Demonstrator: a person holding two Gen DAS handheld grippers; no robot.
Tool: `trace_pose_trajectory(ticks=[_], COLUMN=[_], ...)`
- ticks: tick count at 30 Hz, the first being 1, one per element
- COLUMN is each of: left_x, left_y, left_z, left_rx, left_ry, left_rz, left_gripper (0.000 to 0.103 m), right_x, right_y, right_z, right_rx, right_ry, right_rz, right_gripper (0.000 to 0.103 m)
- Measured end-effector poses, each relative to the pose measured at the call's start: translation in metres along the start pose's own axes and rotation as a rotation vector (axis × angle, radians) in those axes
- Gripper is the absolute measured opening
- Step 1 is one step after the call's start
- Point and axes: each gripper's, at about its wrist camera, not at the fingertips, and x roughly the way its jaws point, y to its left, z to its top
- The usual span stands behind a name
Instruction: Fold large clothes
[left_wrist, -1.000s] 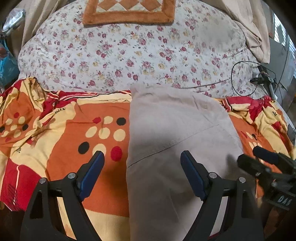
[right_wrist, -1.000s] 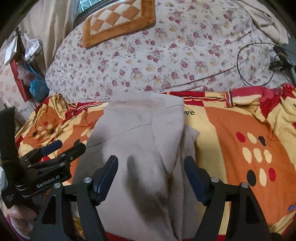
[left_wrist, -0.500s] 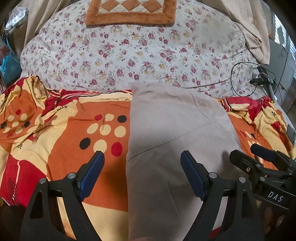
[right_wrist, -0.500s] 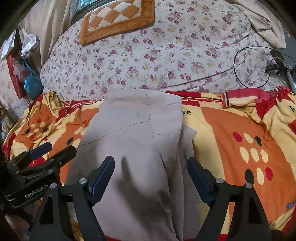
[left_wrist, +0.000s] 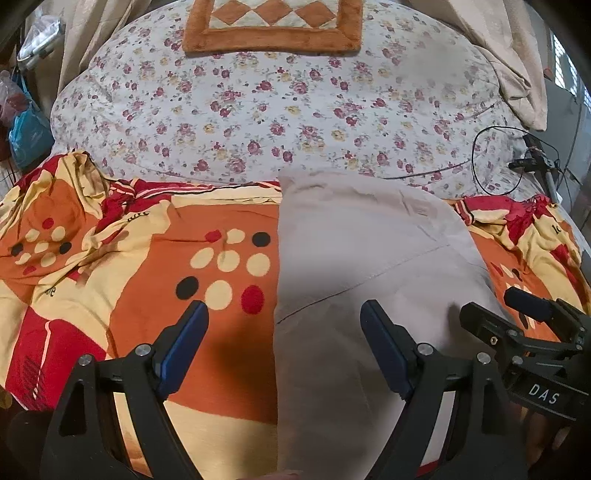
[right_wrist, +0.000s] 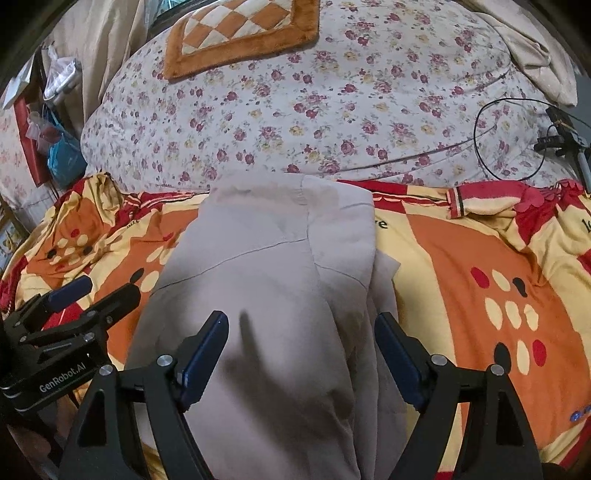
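Note:
A beige garment (left_wrist: 354, 266) lies folded lengthwise on an orange, red and yellow bedsheet (left_wrist: 147, 258); it also shows in the right wrist view (right_wrist: 266, 280), with a folded flap along its right side. My left gripper (left_wrist: 284, 332) is open and empty, hovering over the garment's left edge near its near end. My right gripper (right_wrist: 301, 339) is open and empty over the garment's near middle. Each gripper shows in the other's view: the right one (left_wrist: 524, 321), the left one (right_wrist: 85, 302).
A floral quilt (left_wrist: 277, 110) is piled behind the garment, with an orange checkered cushion (left_wrist: 273, 26) on top. A black cable and a small stand (left_wrist: 532, 162) lie at the far right. Bags (left_wrist: 26, 133) hang at the far left.
Both grippers have pulled back slightly toward me and risen a little; the garment lies as before. Both stay open.

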Motion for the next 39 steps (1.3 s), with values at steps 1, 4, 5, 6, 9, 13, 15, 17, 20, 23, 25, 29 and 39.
trace_pose_trajectory(ticks=[1, 4, 5, 6, 9, 13, 15, 17, 20, 23, 25, 29, 39], left_x=[0.0, 0.001, 0.002, 0.002, 0.003, 0.004, 0.005, 0.005, 0.005, 0.006, 0.007, 0.008, 0.009], left_y=[0.001, 0.002, 0.002, 0.002, 0.003, 0.006, 0.005, 0.004, 0.003, 0.003, 0.002, 0.002, 0.002], left_z=[0.0, -0.001, -0.001, -0.001, -0.001, -0.001, -0.002, -0.002, -0.003, -0.003, -0.003, -0.004, -0.004], left_rx=[-0.002, -0.005, -0.003, -0.002, -0.005, -0.018, -0.012, -0.007, -0.003, -0.001, -0.001, -0.001, -0.001], left_ry=[0.0, 0.002, 0.004, 0.005, 0.003, 0.008, 0.013, 0.012, 0.012, 0.016, 0.02, 0.023, 0.025], left_rz=[0.001, 0.003, 0.006, 0.008, 0.013, 0.01, 0.013, 0.016, 0.015, 0.014, 0.013, 0.012, 0.012], left_gripper=[0.085, 0.085, 0.085, 0.085, 0.085, 0.085, 0.085, 0.085, 0.085, 0.085, 0.085, 0.085, 0.085], right_x=[0.001, 0.002, 0.002, 0.002, -0.001, -0.002, 0.0, 0.001, 0.002, 0.003, 0.004, 0.004, 0.006], right_y=[0.001, 0.002, 0.002, 0.001, -0.002, -0.008, -0.008, -0.007, -0.004, -0.002, -0.002, -0.004, 0.0], right_z=[0.0, 0.0, 0.0, 0.0, 0.002, 0.004, 0.003, 0.002, 0.001, 0.001, 0.0, 0.0, -0.001], right_rx=[-0.003, -0.004, -0.007, -0.011, -0.011, 0.011, 0.012, 0.008, -0.003, -0.009, -0.005, 0.006, 0.004], right_ry=[0.003, 0.005, 0.005, 0.005, -0.01, -0.01, -0.006, -0.001, 0.0, 0.004, 0.006, 0.009, 0.016], right_rz=[0.0, 0.0, -0.002, -0.004, -0.021, -0.017, -0.02, -0.018, -0.013, -0.011, -0.01, -0.009, -0.005], right_gripper=[0.083, 0.083, 0.083, 0.083, 0.083, 0.083, 0.083, 0.083, 0.083, 0.083, 0.083, 0.083, 0.083])
